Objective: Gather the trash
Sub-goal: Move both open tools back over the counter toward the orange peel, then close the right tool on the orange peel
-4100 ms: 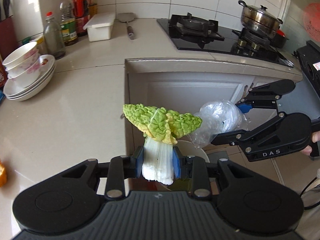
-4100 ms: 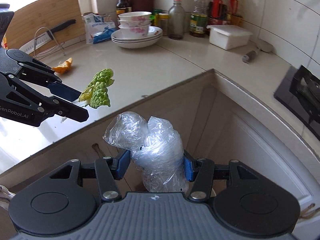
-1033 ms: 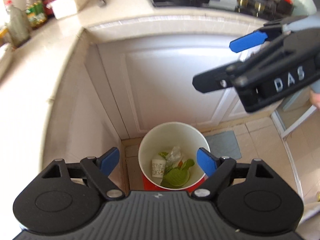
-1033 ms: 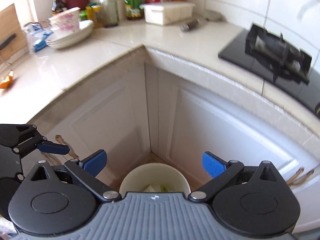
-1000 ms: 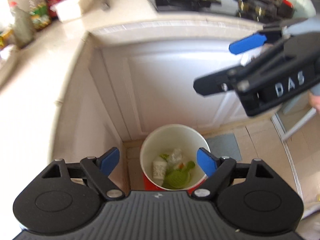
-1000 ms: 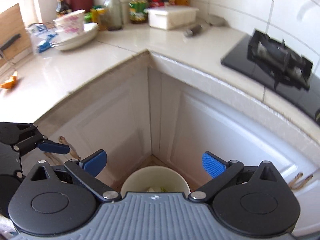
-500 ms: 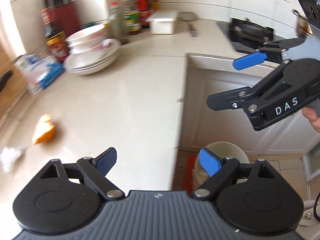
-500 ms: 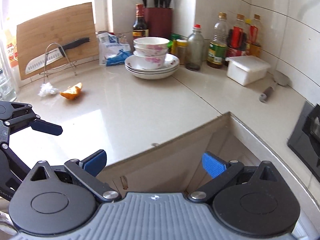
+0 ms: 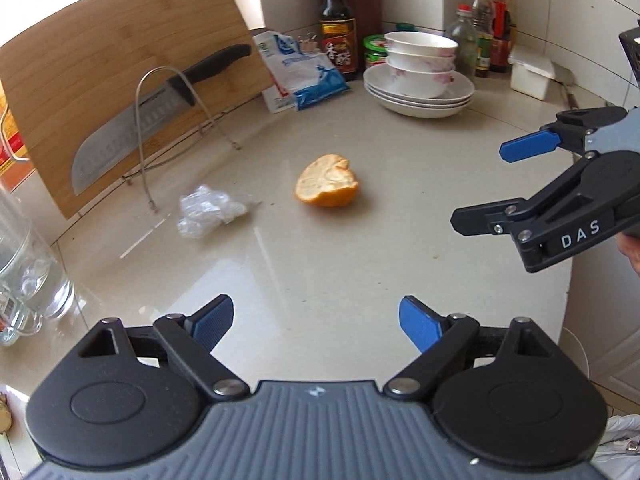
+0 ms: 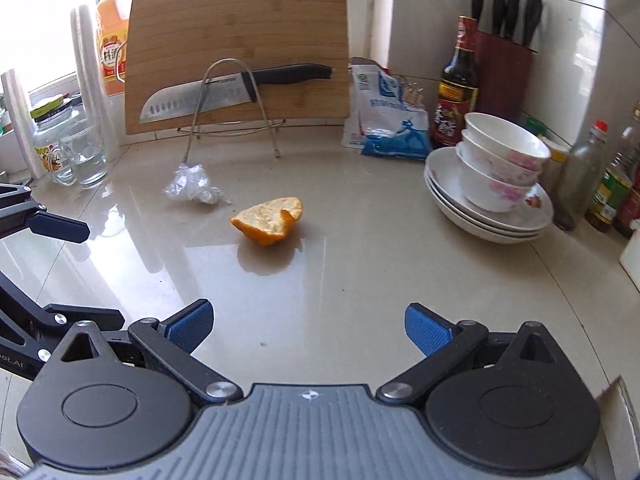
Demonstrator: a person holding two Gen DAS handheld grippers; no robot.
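Observation:
An orange peel [image 9: 327,187] [image 10: 269,220] lies on the beige counter [image 9: 320,264], with a crumpled bit of clear plastic wrap [image 9: 208,216] [image 10: 191,190] just left of it. My left gripper [image 9: 316,326] hovers over the counter in front of both, open and empty. My right gripper [image 10: 308,330] is open and empty too, nearer the peel; in the left wrist view it shows at the right [image 9: 496,184]. The left gripper's fingers [image 10: 56,229] show at the left edge of the right wrist view.
A bamboo cutting board [image 10: 240,52] leans at the back with a knife [image 10: 224,94] on a wire rack. Stacked bowls and plates [image 10: 492,184], a blue-white packet [image 10: 388,120], sauce bottles [image 10: 456,84] and a glass mug [image 9: 24,276] ring the counter.
Both grippers swung from above the bin at the cabinet corner up and left over the counter. The bin has left view; the orange peel and plastic wrap now lie ahead.

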